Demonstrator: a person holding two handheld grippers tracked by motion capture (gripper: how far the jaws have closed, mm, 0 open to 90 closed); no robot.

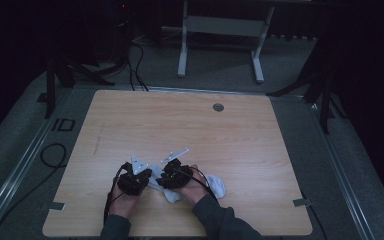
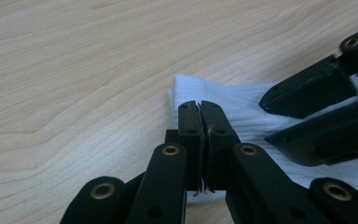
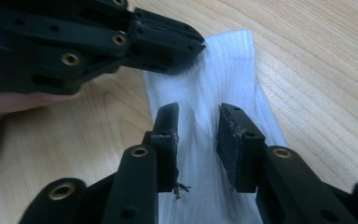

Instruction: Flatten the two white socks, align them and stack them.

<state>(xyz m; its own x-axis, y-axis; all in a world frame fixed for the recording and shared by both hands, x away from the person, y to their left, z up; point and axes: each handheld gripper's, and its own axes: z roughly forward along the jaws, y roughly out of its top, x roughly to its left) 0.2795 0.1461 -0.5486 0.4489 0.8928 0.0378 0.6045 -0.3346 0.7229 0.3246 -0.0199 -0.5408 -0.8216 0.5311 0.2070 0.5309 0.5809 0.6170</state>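
Both my hands sit low centre in the high view, on the near part of the worktop (image 1: 240,130). Left gripper (image 2: 200,109): fingers pressed together, thin edge of the white sock (image 2: 242,105) pinched between them. Right gripper (image 3: 196,123): fingers partly apart, straddling the sock's ribbed band, pads not pressing it. Sock lies flat on the wood, its bunched end at my right hand (image 1: 192,187), low centre-right of frame.
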